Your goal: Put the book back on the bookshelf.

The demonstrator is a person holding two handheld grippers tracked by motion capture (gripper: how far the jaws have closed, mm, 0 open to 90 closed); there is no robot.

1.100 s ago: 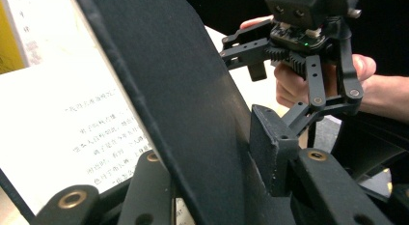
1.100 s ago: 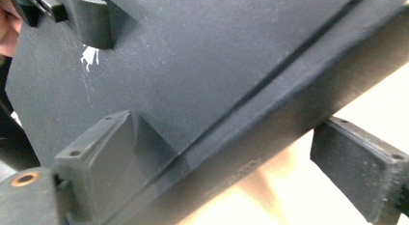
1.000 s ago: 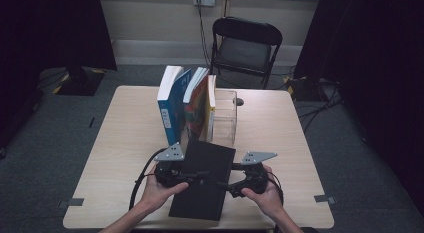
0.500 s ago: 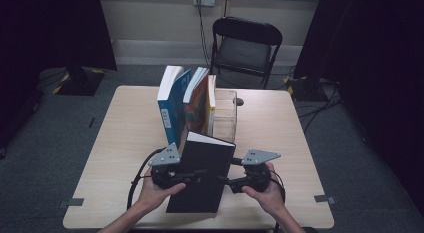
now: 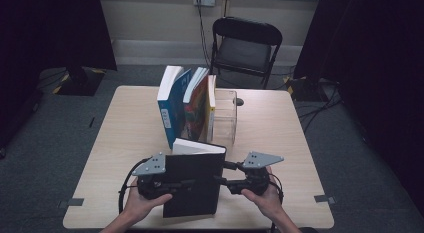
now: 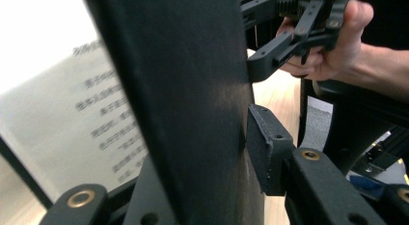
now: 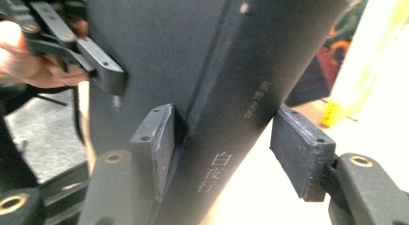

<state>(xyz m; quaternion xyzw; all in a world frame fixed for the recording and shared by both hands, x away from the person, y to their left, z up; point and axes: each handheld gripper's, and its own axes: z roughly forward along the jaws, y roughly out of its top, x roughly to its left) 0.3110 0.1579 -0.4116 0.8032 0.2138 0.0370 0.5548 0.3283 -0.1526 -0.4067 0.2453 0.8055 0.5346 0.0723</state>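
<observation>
Black book (image 5: 192, 183) held tilted above table (image 5: 125, 128) near edge, spine to the right. Left gripper (image 5: 186, 183) clamped on cover. Right gripper (image 5: 223, 180) just closing around spine, one pad touching, other apart.

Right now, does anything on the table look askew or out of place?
The upright books lean against the clear box instead of standing straight. The black book is tipped up between both grippers.
</observation>
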